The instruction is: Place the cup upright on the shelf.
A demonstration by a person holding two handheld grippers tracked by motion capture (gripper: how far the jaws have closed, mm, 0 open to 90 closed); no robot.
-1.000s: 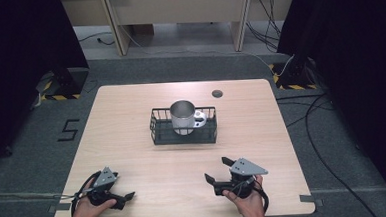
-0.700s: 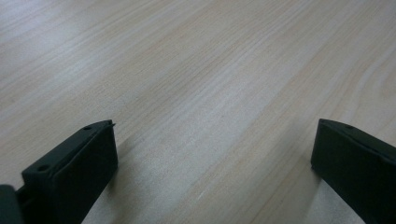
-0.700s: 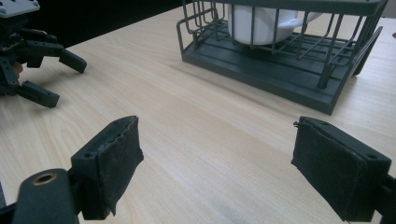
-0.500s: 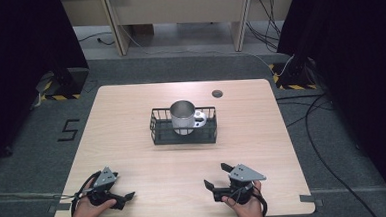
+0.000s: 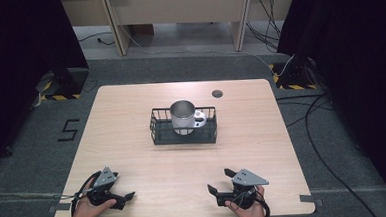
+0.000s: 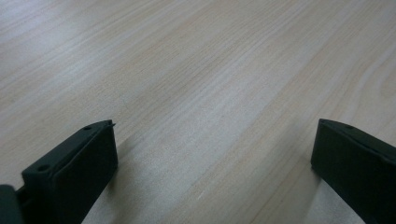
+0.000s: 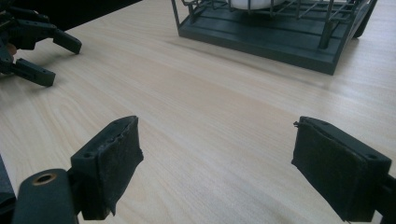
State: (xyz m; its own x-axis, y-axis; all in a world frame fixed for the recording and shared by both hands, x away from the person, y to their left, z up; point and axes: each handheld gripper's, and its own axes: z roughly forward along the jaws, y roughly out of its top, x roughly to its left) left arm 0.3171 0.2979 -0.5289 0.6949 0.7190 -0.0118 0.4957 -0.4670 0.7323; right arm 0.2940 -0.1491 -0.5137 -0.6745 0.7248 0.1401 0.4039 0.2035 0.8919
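Note:
A black wire basket [image 5: 158,131] stands at the middle of the light wooden table [image 5: 121,117], with an upright metal cup [image 5: 182,116] inside it and a small silvery piece [image 5: 200,119] beside the cup. My left gripper [image 5: 127,199] rests at the table's near left, held by a hand. Its jaws [image 6: 215,140] stand open over bare wood. My right gripper [image 5: 219,180] sits low at the near right, angled toward the basket [image 7: 261,39]. Its jaws [image 7: 217,140] are open with nothing between them. The left gripper [image 7: 42,46] also appears far off in the right gripper view.
A small dark round cap [image 5: 217,93] is set in the table near its far edge. Grey carpet, cables and dark curtains surround the table. Bare wood lies between the grippers and the basket.
My right gripper has sunk a little toward the table's near edge. The left gripper, basket and cup have not moved.

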